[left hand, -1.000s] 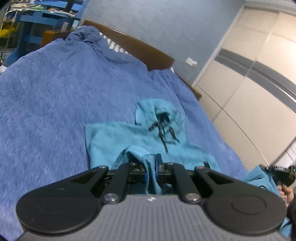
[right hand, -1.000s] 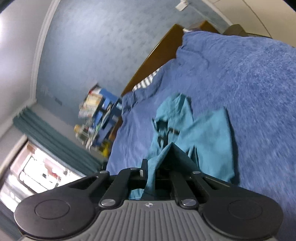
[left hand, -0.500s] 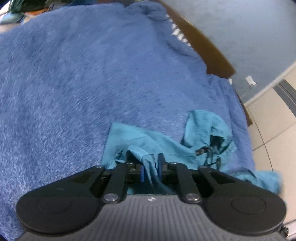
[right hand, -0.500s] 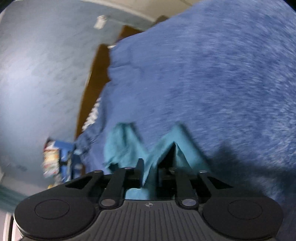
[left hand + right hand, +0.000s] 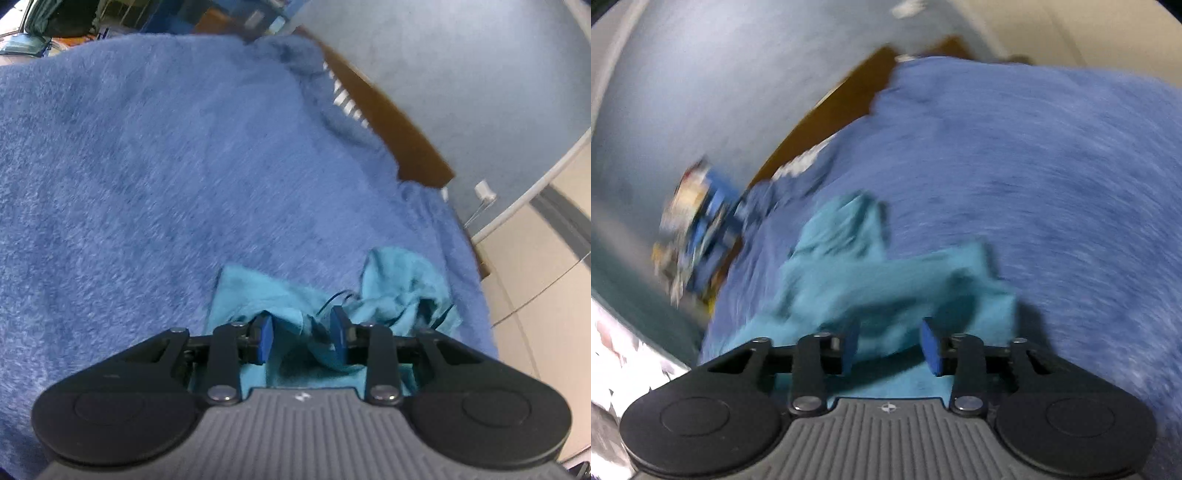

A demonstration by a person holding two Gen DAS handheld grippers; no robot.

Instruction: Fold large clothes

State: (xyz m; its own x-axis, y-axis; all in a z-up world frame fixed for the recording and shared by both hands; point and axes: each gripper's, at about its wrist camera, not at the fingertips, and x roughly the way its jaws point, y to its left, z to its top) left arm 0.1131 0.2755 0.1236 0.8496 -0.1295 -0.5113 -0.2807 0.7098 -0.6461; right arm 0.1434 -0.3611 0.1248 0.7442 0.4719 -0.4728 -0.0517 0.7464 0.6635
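A teal hoodie (image 5: 255, 291) lies folded on a blue fleece bed cover (image 5: 147, 177). Its hood (image 5: 402, 280) with dark drawstrings points toward the headboard. My left gripper (image 5: 301, 341) is open just above the hoodie's near fold, with cloth lying loose between the blue pads. In the right wrist view the hoodie (image 5: 871, 277) is blurred by motion. My right gripper (image 5: 888, 349) is open over its near edge and holds nothing.
A brown wooden headboard (image 5: 402, 133) runs along the blue wall. Beige wardrobe doors (image 5: 546, 273) stand beside the bed on the right. A cluttered blue shelf (image 5: 701, 236) stands past the bed's far corner in the right wrist view.
Both grippers were shut on hoodie cloth and carried it toward the hood. Both have now opened and let the cloth drop onto the garment.
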